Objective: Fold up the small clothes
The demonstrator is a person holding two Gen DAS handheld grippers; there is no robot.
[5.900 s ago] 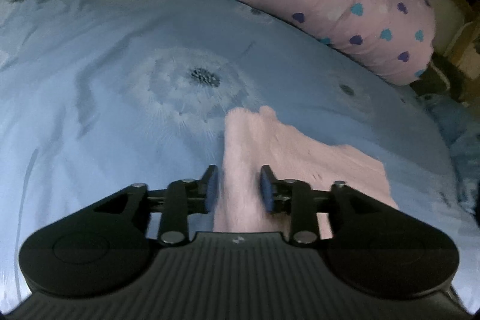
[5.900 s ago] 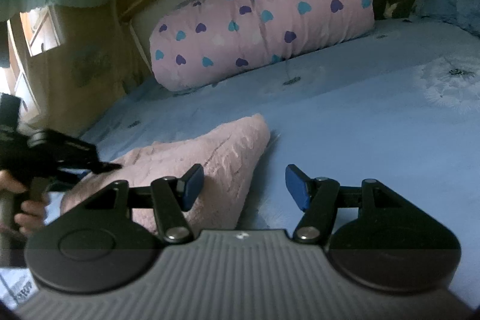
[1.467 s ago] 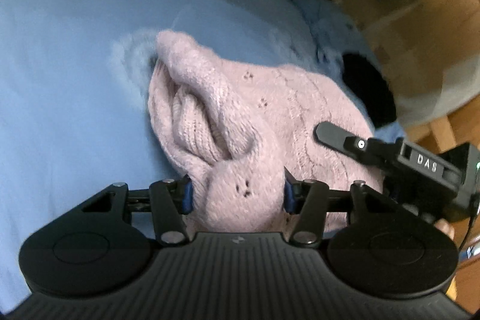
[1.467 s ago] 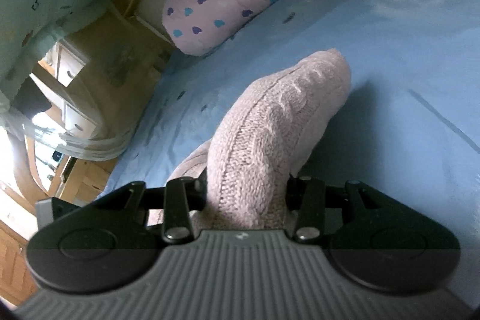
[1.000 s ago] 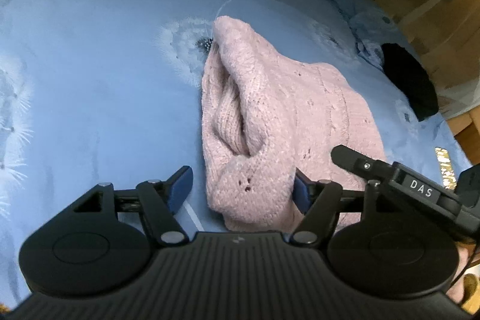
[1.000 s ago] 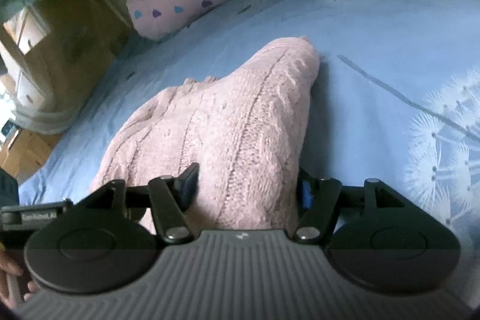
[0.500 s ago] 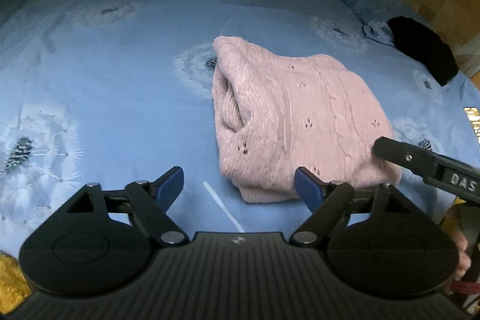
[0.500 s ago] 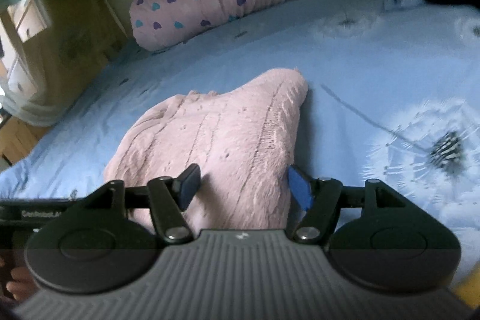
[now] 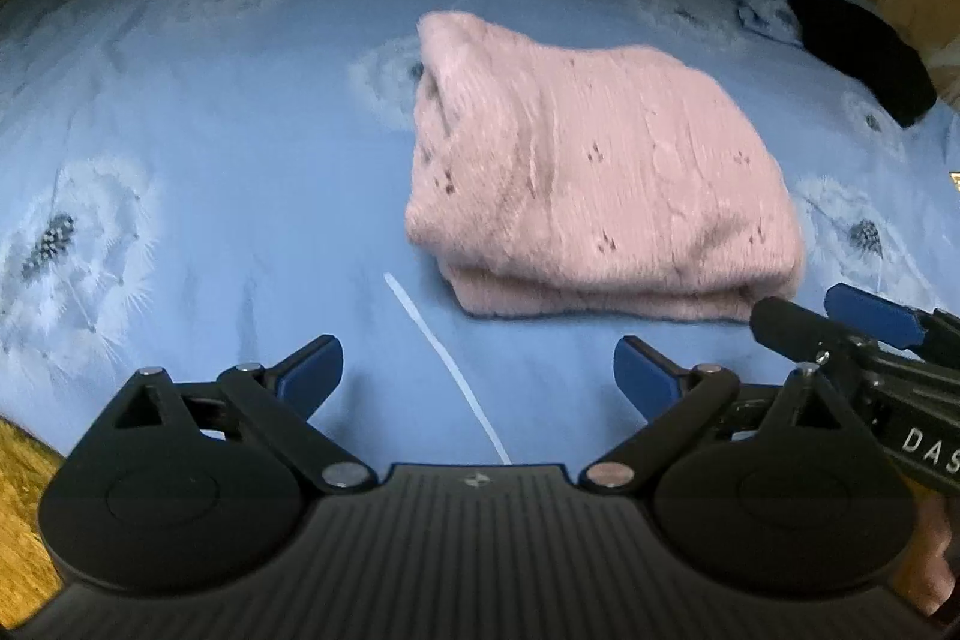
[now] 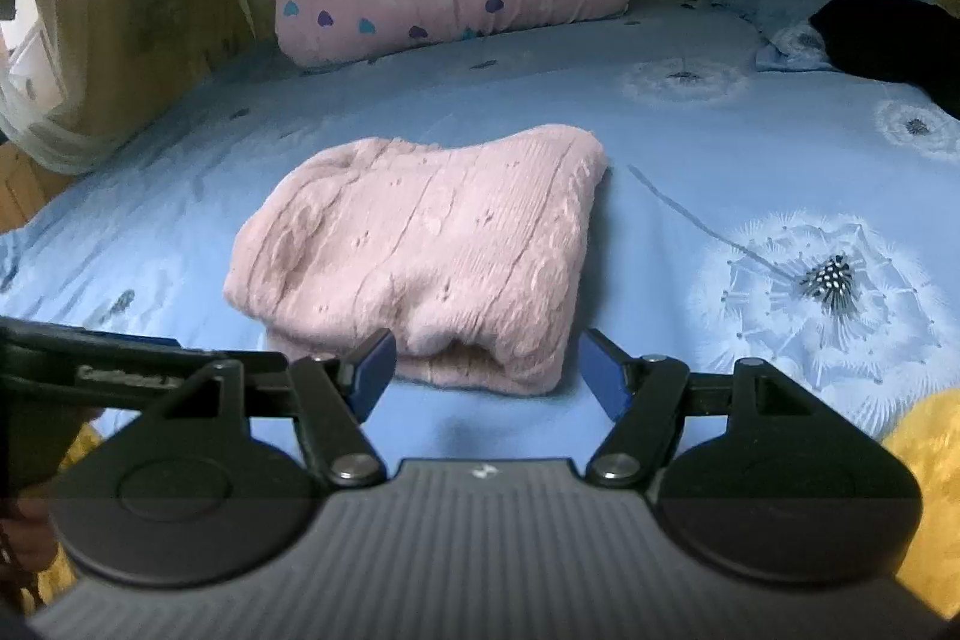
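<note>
the blue bed sheet carried the pink sweater folded in a thick bundle at its middle. your left tongs had just been opening and gaped empty short of it, and your right tongs stood open, clear of its near edge; backing both straight off seemed best, so no pad snagged the knit.

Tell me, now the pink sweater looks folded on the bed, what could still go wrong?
The pink sweater lies folded on the blue sheet, and the left gripper, whose jaws have just been opening, holds nothing. Two risks, I think:
1. Its left edge looks bunched and loose, so the bulky knit might spring open.
2. The right gripper hangs open close to the near edge; a careless move could snag it.
</note>
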